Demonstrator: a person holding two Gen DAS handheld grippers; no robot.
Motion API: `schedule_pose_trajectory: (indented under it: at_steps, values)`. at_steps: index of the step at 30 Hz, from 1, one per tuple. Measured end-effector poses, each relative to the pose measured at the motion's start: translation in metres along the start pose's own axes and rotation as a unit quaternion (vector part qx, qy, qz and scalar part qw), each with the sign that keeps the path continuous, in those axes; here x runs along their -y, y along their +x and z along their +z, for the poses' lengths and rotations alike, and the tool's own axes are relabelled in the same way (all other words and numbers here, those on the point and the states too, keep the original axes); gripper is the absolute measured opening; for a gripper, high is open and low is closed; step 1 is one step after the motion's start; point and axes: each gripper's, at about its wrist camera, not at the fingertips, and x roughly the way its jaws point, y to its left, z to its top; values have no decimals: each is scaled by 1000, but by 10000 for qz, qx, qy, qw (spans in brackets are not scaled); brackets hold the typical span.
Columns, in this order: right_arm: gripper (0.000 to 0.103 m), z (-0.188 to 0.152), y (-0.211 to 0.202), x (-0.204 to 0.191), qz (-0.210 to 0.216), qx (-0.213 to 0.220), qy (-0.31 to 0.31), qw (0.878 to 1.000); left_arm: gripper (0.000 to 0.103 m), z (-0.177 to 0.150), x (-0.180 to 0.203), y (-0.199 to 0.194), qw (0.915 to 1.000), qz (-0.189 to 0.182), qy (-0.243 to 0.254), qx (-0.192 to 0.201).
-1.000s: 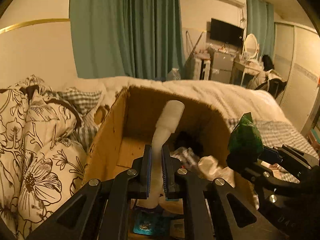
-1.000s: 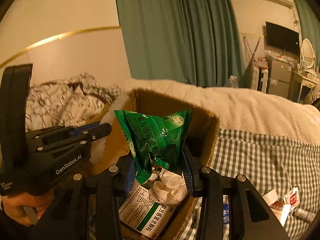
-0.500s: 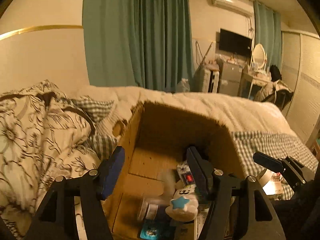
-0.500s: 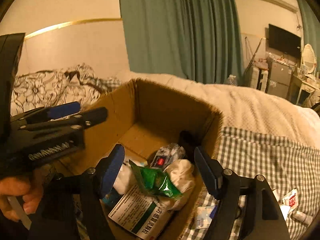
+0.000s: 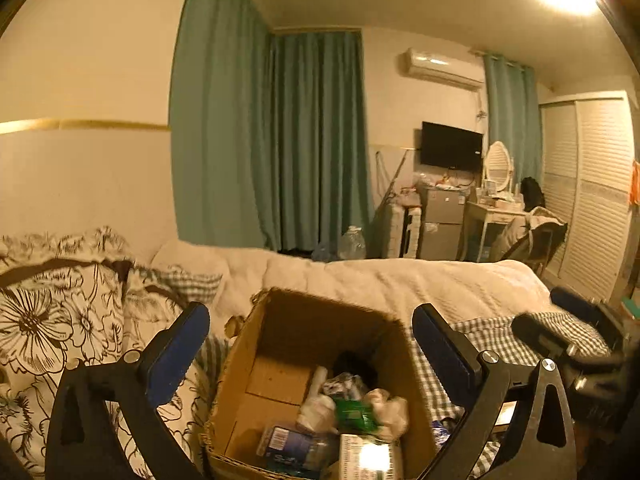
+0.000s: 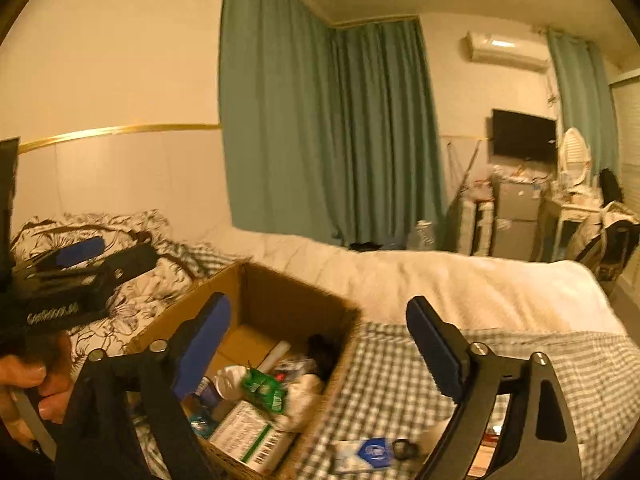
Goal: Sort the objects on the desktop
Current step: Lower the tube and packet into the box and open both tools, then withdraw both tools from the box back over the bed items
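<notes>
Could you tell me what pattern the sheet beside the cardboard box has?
A checked pattern on the sheet, clearest in the right wrist view.

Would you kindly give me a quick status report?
Both grippers, left and right, open, empty. Green packet lies in cardboard box. Nothing in the way.

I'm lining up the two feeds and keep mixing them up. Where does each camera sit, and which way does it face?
Left wrist: on the left gripper, looking forward and down over the cardboard box on the bed; its open fingers and the right gripper show.
Right wrist: on the right gripper, facing box and checked sheet; its open fingers, the left gripper and a hand show.
Shared: box, green packet, curtains, TV.
</notes>
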Motion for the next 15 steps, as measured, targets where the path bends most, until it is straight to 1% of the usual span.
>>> schedule_pose_trajectory:
  at_steps: [4,7,10,15]
  values:
    - [103,12,-23,24,-261,191,158,9994,103,3,20,-13,9998,-138,69,161]
    - [103,18,-38,41,-518,277,183,9981,103,2,35,-19,9994,-221,70,250]
    - [103,20,-48,59,-814,173,74,9965,103,0,52,-16,9991,-333,172,187]
    - [103,11,-60,91,-1021,-29,90,9947,103,-14,90,-12,9969,-561,548,60]
